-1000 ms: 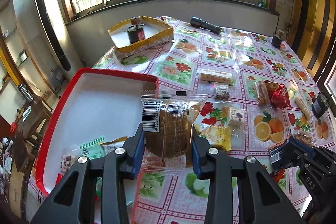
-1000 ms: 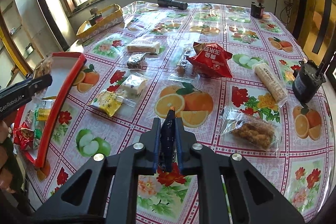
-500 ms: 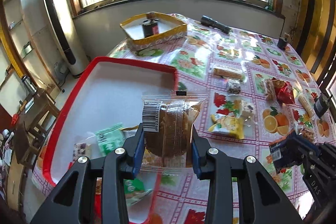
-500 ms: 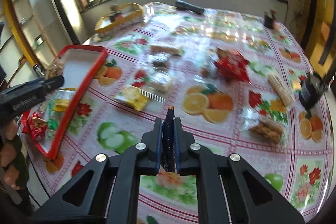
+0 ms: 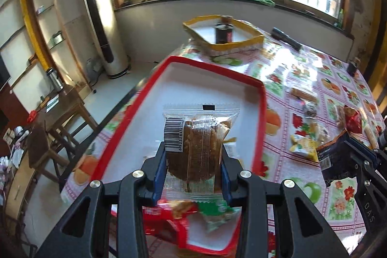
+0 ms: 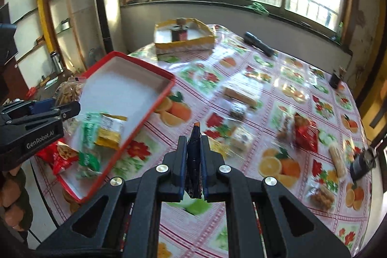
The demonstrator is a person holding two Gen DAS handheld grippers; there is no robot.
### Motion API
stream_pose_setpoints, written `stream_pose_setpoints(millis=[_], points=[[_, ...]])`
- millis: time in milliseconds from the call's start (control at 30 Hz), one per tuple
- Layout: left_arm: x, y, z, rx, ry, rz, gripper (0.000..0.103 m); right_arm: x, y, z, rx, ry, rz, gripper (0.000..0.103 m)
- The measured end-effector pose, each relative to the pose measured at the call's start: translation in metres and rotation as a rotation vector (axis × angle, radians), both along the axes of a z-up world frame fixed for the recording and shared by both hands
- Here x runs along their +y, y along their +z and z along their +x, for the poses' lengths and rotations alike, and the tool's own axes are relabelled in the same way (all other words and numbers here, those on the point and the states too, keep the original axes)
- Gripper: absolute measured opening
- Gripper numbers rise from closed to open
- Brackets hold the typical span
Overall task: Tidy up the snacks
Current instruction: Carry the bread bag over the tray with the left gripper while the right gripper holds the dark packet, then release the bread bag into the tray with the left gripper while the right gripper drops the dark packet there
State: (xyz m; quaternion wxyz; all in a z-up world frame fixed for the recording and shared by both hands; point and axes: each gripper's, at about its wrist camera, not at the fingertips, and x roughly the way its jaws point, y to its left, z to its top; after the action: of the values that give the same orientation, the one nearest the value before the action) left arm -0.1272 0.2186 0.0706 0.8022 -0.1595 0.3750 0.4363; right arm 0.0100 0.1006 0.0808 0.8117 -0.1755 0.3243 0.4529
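My left gripper [image 5: 193, 161] is shut on a clear packet with a round brown cake [image 5: 197, 149] and holds it above the red-rimmed white tray [image 5: 215, 74]. The tray [image 6: 125, 86] holds several snack packets at its near end [image 6: 106, 129]. My right gripper [image 6: 194, 156] is shut on a thin dark blue snack packet [image 6: 194, 149], above the table just right of the tray. It also shows in the left wrist view [image 5: 336, 158]. Loose snacks lie on the fruit-print tablecloth: a red bag [image 6: 304, 134], a long bar [image 6: 239, 96], a yellow packet [image 5: 302, 148].
A yellow-rimmed box [image 6: 183, 38] with a dark jar stands at the table's far side. A black torch [image 6: 258, 45] lies near the window. A small dark bottle [image 6: 335, 80] and a black object [image 6: 362, 162] sit at the right. The table edge drops off left of the tray.
Both grippers have moved left toward the tray with their packets still held. The left one now hangs over the tray's middle instead of its right rim.
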Motion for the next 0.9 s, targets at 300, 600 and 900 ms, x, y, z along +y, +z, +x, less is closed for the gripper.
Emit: stream_pose_setpoints(millis=[300, 600, 900], points=[[0.024, -0.004, -0.024, -0.002, 0.070, -0.008, 0.038, 0.034, 0.004, -0.024, -0.029, 0.084, -0.011, 0.012], [0.057, -0.013, -0.044, 0.002, 0.143, -0.031, 0.038, 0.085, 0.011, -0.028, 0.126, 0.207, 0.068, 0.012], [0.080, -0.045, -0.043, 0.044, 0.158, -0.124, 0.038, 0.151, -0.032, -0.012, 0.378, 0.233, 0.088, 0.012]])
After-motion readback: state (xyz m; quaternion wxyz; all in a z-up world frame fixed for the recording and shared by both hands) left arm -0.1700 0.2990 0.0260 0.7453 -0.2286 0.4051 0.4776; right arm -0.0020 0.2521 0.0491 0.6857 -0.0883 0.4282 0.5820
